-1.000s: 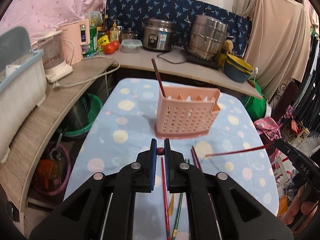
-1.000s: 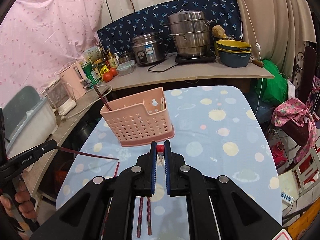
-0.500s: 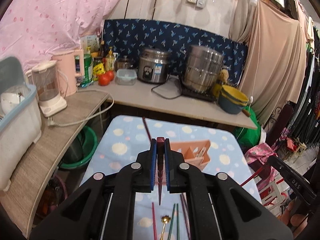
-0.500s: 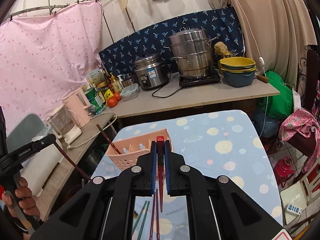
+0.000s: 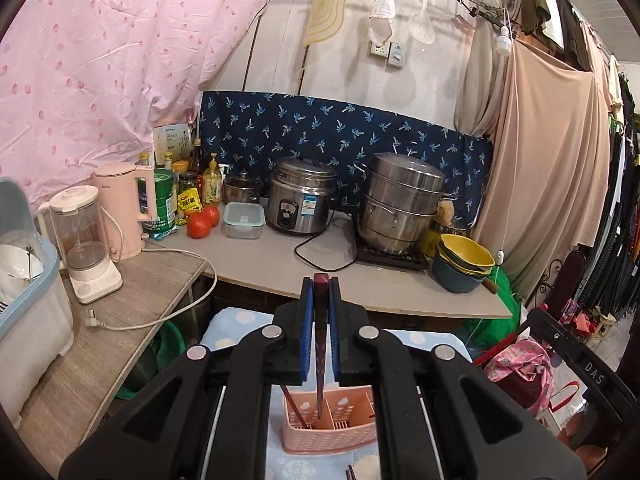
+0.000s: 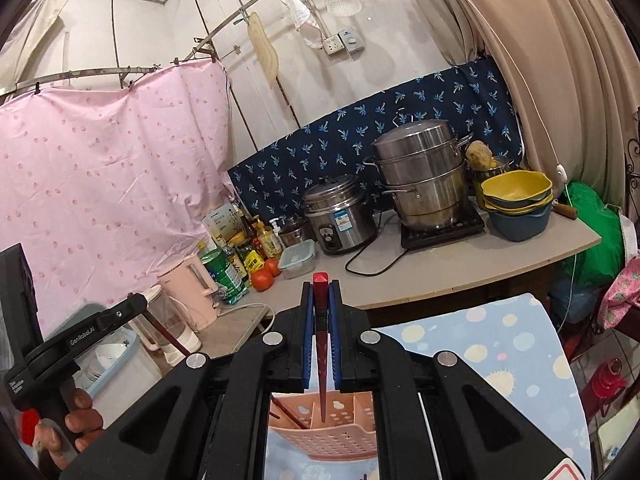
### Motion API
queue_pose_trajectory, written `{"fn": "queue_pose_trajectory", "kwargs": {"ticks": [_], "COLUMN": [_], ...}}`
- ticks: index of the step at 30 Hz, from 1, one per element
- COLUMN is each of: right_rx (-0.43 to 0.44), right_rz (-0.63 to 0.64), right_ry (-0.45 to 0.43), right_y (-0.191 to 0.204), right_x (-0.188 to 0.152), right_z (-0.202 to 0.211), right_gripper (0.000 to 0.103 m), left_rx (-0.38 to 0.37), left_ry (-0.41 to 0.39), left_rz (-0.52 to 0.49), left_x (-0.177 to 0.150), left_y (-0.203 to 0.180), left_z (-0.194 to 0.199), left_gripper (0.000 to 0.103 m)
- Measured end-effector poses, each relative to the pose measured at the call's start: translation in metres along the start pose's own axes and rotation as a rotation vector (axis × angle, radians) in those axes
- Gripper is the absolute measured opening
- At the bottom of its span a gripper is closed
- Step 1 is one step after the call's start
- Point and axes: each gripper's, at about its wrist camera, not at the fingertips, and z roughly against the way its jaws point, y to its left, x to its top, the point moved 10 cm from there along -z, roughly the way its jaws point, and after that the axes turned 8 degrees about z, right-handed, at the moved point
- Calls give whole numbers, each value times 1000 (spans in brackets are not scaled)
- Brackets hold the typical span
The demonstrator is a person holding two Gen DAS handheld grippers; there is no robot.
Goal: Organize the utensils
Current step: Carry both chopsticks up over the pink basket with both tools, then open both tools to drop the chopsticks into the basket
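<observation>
My left gripper (image 5: 320, 300) is shut on a dark red chopstick (image 5: 320, 344) that hangs point down above the pink perforated utensil holder (image 5: 332, 420). One chopstick (image 5: 294, 410) leans in the holder's left compartment. In the right wrist view my right gripper (image 6: 321, 304) is shut on another red chopstick (image 6: 322, 352), its tip hanging over the pink holder (image 6: 324, 432), where a chopstick (image 6: 286, 412) rests. The left gripper (image 6: 132, 308) shows at the left of that view, held by a hand (image 6: 76, 420). More chopsticks (image 5: 352, 474) lie on the cloth below.
The holder stands on a table with a blue dotted cloth (image 6: 500, 352). Behind it a grey counter (image 5: 260, 256) carries a rice cooker (image 5: 300, 200), a steel steamer (image 5: 400, 204), stacked bowls (image 5: 464, 264), tomatoes, bottles, a pink kettle (image 5: 124, 208) and a blender. A dish bin (image 5: 24, 300) sits left.
Both grippers have risen and tilted up, each lifting its chopstick off the table. The holder has dropped to the bottom of both views, under the hanging tips.
</observation>
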Motion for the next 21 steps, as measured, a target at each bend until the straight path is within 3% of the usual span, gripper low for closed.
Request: {"fn": "queue_pose_trajectory", "kwargs": {"ticks": [8,17,21], "right_rx": [-16,-35,-57], "right_rz": [-7,6,16], "right_ry": [121,204,186], "right_y": [-12,-19,-20], "right_x": [-50,-88,-86], "right_z": [-54,-78,-74], "right_gripper": [7,8,21], "left_rx": [23,52,64], "left_ry": [77,152,142], "left_rz": [4,23,25], "left_x": [-38,-72,-74], "left_y": [14,34,37], "left_z": [-47,-78,-76], "left_gripper": [7,8,9]}}
